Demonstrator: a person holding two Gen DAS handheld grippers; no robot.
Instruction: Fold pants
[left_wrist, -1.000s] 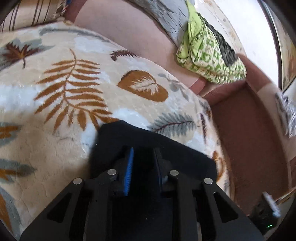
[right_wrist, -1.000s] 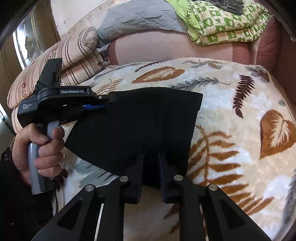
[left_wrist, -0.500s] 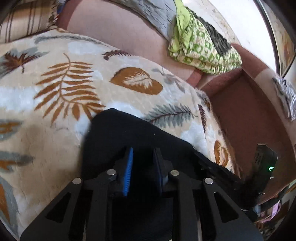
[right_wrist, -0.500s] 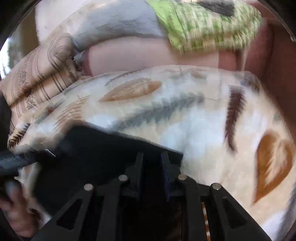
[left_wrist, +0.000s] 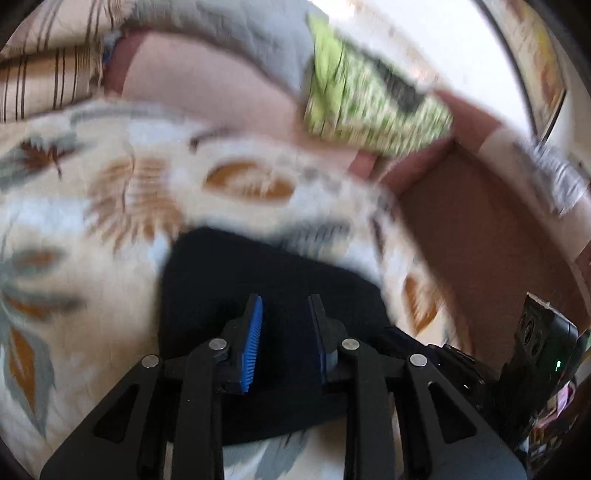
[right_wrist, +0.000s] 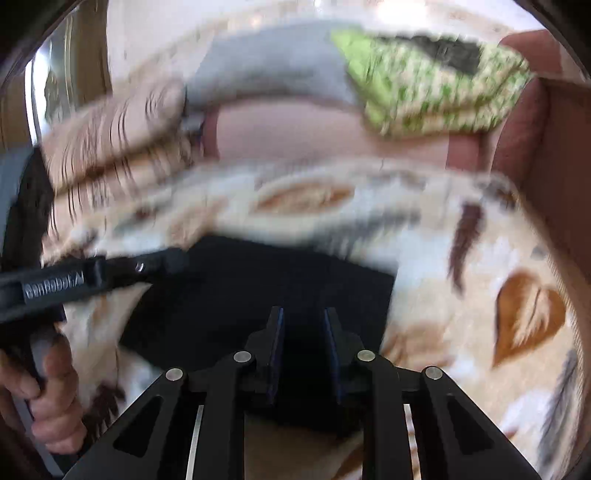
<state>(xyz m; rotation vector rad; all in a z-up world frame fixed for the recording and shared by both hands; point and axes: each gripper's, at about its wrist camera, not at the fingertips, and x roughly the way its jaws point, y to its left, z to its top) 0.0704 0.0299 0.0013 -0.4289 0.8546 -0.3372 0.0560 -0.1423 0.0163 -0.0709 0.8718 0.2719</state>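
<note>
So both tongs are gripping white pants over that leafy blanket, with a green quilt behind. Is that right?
Not quite: the pants are black, not white, as the right wrist view shows. The rest holds: both the left tongs and right tongs grip them over the leafy blanket, green quilt behind.

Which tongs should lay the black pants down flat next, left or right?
Probably both together, with neither clearly ahead. The left tongs and right tongs each pinch a near edge of the black pants over the leaf blanket. The frames are blurred.
</note>
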